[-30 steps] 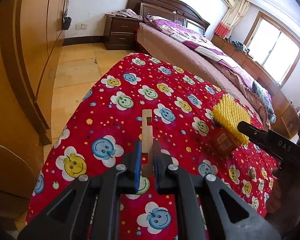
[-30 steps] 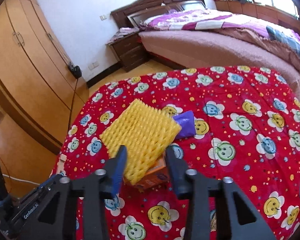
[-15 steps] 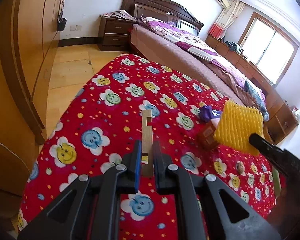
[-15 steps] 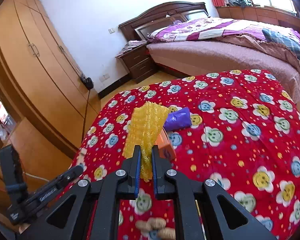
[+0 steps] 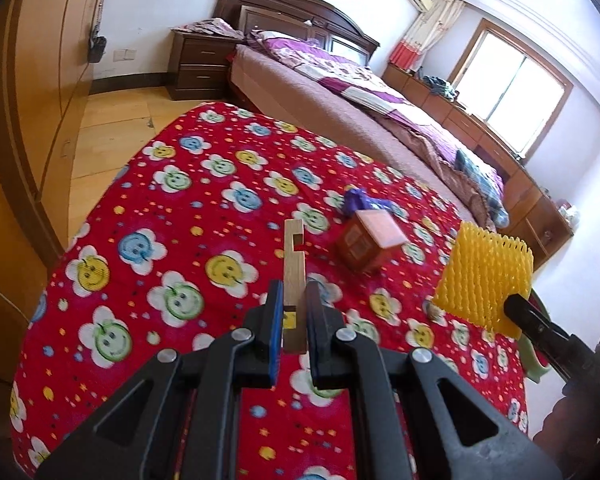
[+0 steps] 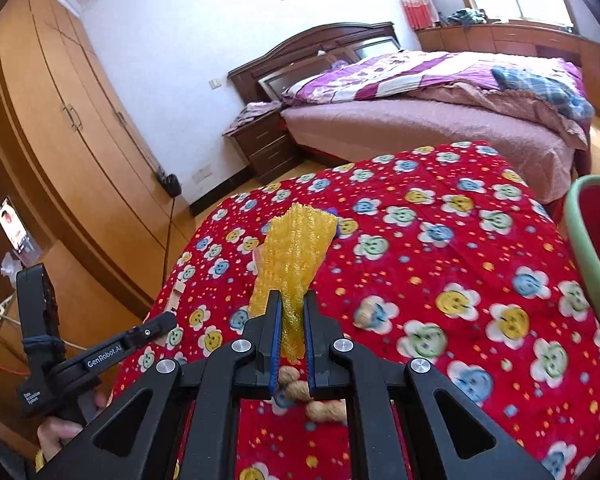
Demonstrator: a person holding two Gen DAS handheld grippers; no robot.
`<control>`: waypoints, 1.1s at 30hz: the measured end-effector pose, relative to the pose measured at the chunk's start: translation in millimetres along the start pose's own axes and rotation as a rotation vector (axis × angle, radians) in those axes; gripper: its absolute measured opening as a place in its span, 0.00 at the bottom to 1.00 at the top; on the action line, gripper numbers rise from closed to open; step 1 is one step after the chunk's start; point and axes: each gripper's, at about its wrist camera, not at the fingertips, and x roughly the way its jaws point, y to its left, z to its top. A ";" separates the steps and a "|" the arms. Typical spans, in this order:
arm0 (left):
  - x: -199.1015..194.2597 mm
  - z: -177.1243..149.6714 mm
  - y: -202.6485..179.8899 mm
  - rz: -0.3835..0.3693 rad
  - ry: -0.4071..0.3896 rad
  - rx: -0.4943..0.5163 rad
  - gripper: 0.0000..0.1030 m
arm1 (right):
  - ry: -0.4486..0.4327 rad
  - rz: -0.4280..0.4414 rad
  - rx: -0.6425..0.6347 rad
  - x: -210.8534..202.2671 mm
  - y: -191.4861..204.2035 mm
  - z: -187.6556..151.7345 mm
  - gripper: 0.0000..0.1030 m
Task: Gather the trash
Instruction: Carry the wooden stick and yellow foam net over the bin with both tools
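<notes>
The right gripper (image 6: pixel 291 322) pinched the yellow foam net sleeve (image 6: pixel 294 256), lifted above the red smiley-patterned cloth (image 6: pixel 440 280); the left gripper (image 5: pixel 293 320) clamped a notched wooden strip (image 5: pixel 293 264). Recommended: carry both level toward the green-rimmed bin (image 6: pixel 588 248) beside that cloth, grip unrelaxed.

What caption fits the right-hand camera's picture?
Right claw pinching yellow foam netting above a red smiley-flower cloth.

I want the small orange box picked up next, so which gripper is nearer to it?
Left, probably. The left gripper, shut on a wooden strip, points just beside the orange box; the right gripper, holding yellow foam netting, sits farther off.
</notes>
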 end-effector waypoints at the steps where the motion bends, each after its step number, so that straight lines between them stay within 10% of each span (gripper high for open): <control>1: -1.8 -1.3 -3.6 -0.007 0.000 0.005 0.09 | -0.005 -0.002 0.005 -3.7 -1.7 -1.2 0.09; 33: -6.8 -35.2 -102.7 -0.148 0.099 0.157 0.09 | -0.053 -0.145 0.105 -90.3 -68.5 -40.4 0.09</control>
